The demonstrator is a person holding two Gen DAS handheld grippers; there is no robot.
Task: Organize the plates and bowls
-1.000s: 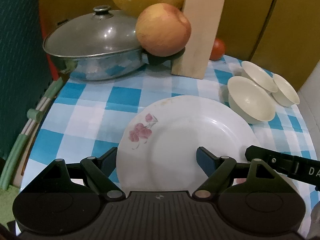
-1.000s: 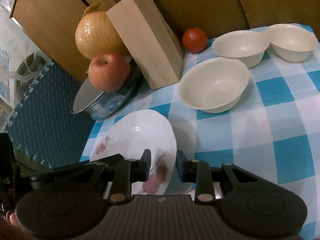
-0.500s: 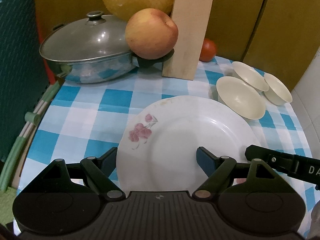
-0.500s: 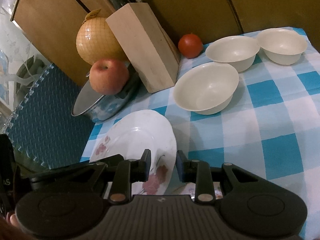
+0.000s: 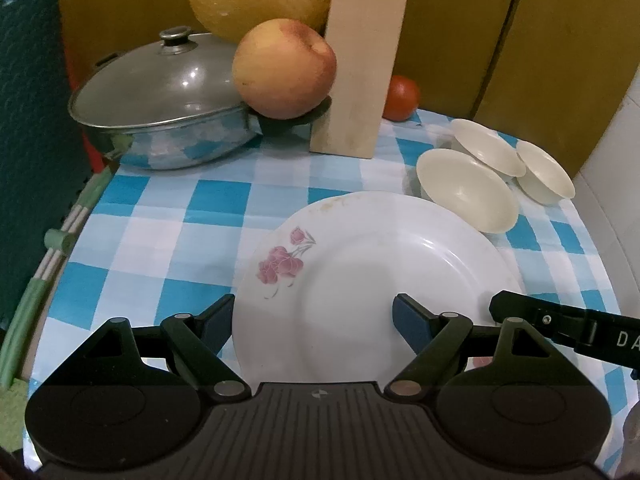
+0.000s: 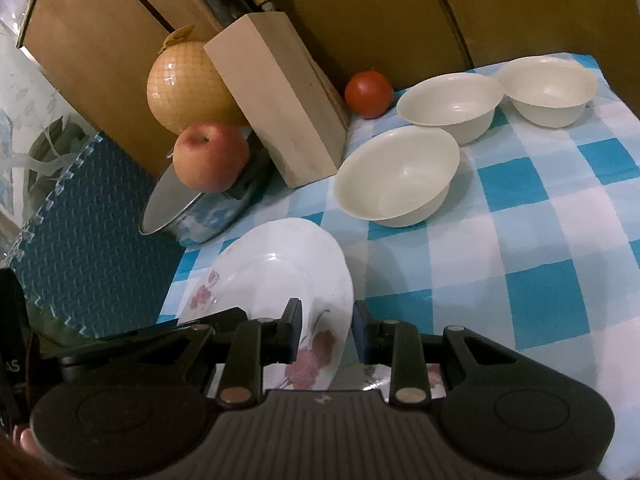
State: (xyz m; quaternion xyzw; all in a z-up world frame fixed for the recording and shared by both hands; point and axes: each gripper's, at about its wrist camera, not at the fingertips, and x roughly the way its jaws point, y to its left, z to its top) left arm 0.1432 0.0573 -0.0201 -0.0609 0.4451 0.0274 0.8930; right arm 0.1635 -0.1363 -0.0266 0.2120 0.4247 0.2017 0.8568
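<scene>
Holding the plate (image 6: 280, 280) tilted off the cloth (image 6: 540, 240), we have the right gripper (image 6: 326, 334) pinched on its near rim, one finger either side of the edge. The left gripper (image 5: 312, 320) stands wide, its fingers straddling the plate without clearly pressing; we cannot tell whether it bears any weight. Under the right gripper a second flowered plate (image 6: 400, 376) shows only as a sliver, so we judge that the target. Beyond the plate sit three bowls (image 6: 400, 176), unstacked, just past its far rim, nearer the right hand. The lifted plate's underside is hidden.
</scene>
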